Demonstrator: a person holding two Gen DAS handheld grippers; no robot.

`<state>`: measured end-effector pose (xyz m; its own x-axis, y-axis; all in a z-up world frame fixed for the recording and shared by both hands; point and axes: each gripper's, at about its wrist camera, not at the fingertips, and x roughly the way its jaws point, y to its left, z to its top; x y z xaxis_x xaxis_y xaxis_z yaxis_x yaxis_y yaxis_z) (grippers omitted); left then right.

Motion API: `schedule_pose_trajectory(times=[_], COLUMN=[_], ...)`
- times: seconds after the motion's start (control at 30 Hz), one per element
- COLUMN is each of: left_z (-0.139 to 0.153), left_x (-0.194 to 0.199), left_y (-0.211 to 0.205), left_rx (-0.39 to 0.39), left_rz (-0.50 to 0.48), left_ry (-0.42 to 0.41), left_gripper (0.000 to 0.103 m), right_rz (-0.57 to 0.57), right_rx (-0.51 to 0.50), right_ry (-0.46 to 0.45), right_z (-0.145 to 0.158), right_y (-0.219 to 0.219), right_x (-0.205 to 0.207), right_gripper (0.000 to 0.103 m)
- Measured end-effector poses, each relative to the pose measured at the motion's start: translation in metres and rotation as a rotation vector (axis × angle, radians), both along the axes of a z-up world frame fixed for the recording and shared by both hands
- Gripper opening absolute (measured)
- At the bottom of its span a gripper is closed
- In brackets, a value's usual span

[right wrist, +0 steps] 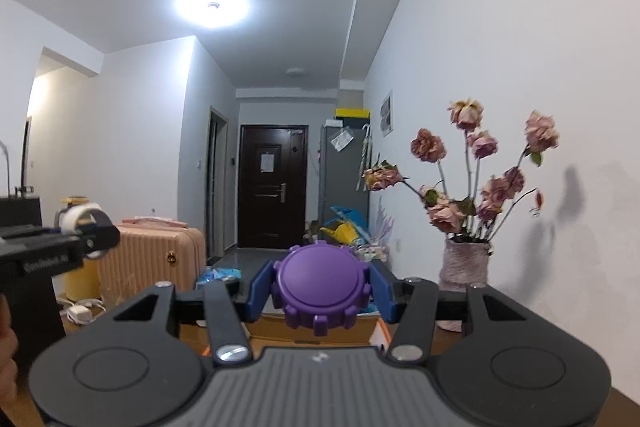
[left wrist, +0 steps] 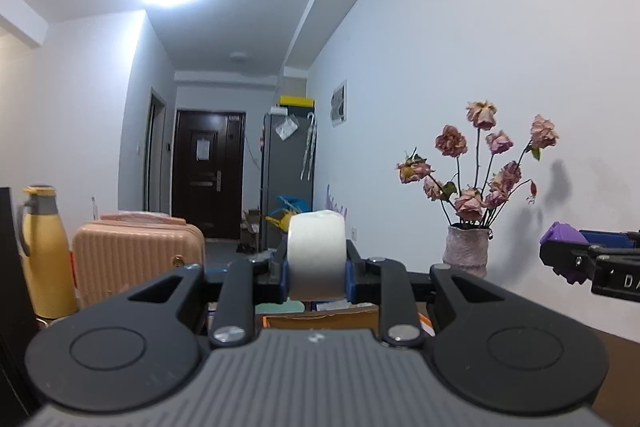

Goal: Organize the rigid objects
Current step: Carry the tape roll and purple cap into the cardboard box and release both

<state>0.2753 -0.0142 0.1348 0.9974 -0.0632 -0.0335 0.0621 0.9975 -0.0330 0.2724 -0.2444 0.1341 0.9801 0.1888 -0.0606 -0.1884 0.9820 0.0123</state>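
Mid-task, it seems: the left tool (left wrist: 317,269) pinches a white roll (left wrist: 316,259) at frame centre, the right tool (right wrist: 320,293) pinches a purple knob (right wrist: 320,289), both raised above an open cardboard box (right wrist: 320,333), neither yet placed.

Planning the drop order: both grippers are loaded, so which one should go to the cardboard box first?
Right, probably. The right gripper holds the purple gear-shaped knob just above the open cardboard box. The left gripper, clamping the white cylinder, looks similarly placed.
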Motion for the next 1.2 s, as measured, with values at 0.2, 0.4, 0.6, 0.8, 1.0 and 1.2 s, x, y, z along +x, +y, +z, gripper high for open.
schedule_pose_trajectory(times=[0.2,0.4,0.6,0.8,1.0,1.2], left_z=[0.012,0.025,0.012,-0.018,-0.075,-0.152], left_x=[0.062,0.136,0.224,0.319,0.41,0.449], left_y=[0.002,0.006,0.003,0.013,0.032,0.028], left_rx=[-0.004,-0.045,-0.019,-0.02,-0.061,-0.034], left_rz=[0.022,0.004,0.029,0.064,0.07,0.09], left_ry=[0.041,0.139,0.287,0.461,0.688,0.818], left_gripper=[0.025,0.025,0.025,0.025,0.025,0.025], right_rz=[0.021,0.048,0.061,0.051,-0.001,-0.007], right_rx=[0.005,0.011,-0.011,-0.037,-0.079,-0.091], right_ry=[0.042,0.128,0.275,0.427,0.598,0.746], right_z=[0.022,0.037,0.026,-0.003,-0.059,-0.131], right_y=[-0.001,0.002,0.009,0.017,0.018,0.019], right_x=[0.064,0.142,0.235,0.331,0.422,0.472], right_gripper=[0.051,0.051,0.051,0.051,0.051,0.051])
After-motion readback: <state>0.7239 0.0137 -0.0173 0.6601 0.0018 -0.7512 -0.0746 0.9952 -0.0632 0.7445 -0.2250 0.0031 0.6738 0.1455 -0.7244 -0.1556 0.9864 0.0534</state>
